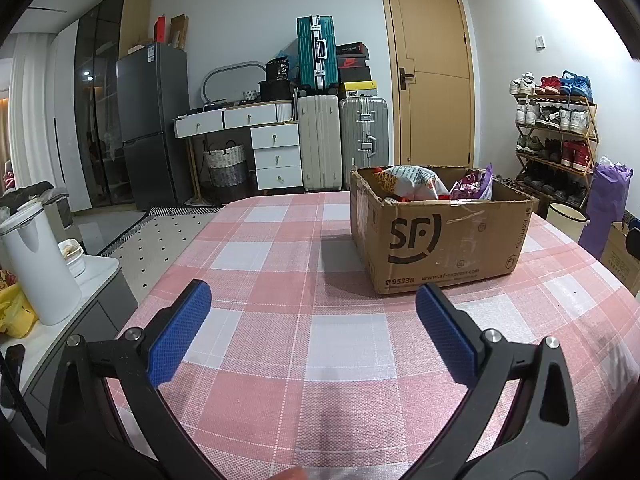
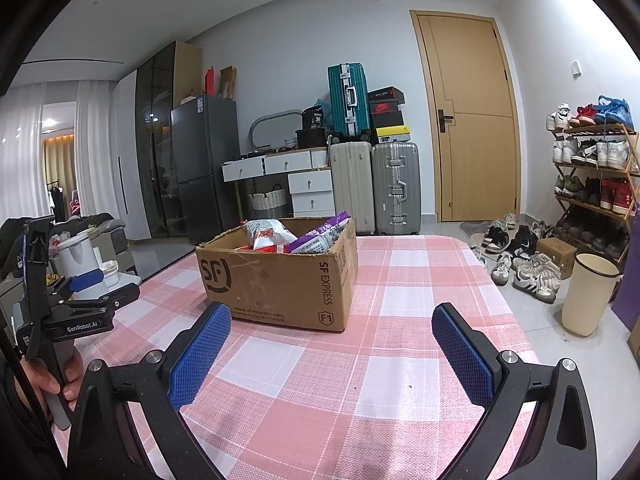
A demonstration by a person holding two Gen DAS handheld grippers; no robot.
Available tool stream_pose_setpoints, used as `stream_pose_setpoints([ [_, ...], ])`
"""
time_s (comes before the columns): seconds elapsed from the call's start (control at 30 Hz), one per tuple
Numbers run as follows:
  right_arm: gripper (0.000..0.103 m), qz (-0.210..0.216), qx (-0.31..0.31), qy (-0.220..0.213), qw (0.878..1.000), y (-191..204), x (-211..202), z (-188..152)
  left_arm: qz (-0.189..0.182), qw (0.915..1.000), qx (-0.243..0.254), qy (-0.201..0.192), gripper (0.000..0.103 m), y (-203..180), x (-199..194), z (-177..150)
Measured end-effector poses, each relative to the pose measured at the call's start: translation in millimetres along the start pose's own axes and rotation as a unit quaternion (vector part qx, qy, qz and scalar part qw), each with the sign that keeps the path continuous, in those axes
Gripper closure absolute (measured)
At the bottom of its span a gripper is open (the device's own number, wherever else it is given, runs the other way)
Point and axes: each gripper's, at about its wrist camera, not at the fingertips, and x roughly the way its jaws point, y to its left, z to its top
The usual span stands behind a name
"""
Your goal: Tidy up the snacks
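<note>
An open cardboard box (image 1: pixel 440 244) marked SF stands on the pink checked tablecloth (image 1: pixel 280 260). Inside it lie a white and red snack bag (image 1: pixel 416 184) and a purple snack bag (image 1: pixel 474 186). My left gripper (image 1: pixel 314 300) hovers open over the cloth, short of the box and to its left, holding nothing. In the right wrist view the same box (image 2: pixel 280 280) sits ahead, with the white bag (image 2: pixel 268 234) and purple bag (image 2: pixel 320 236) in it. My right gripper (image 2: pixel 332 324) is open and empty just in front of the box. The left gripper (image 2: pixel 90 282) shows at the far left, held by a hand (image 2: pixel 48 380).
A side counter (image 1: pixel 60 320) with a white kettle (image 1: pixel 34 264) borders the table's left edge. To the right on the floor are a cream bin (image 2: pixel 588 292), loose shoes (image 2: pixel 520 264) and a shoe rack (image 2: pixel 596 176). Suitcases (image 2: pixel 376 184) and a door (image 2: pixel 468 120) stand behind.
</note>
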Motion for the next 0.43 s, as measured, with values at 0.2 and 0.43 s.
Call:
stream_pose_setpoints([
  [0.2,0.001,0.000,0.001,-0.001,1.000,0.1,-0.2,-0.1,0.001,1.0000,-0.004,0.002,0.001,1.3,0.8,0.3],
  [0.43,0.001,0.000,0.000,0.000,1.000,0.2,0.0,-0.4,0.001,1.0000,-0.008,-0.002,0.001,2.7,0.5,0.8],
])
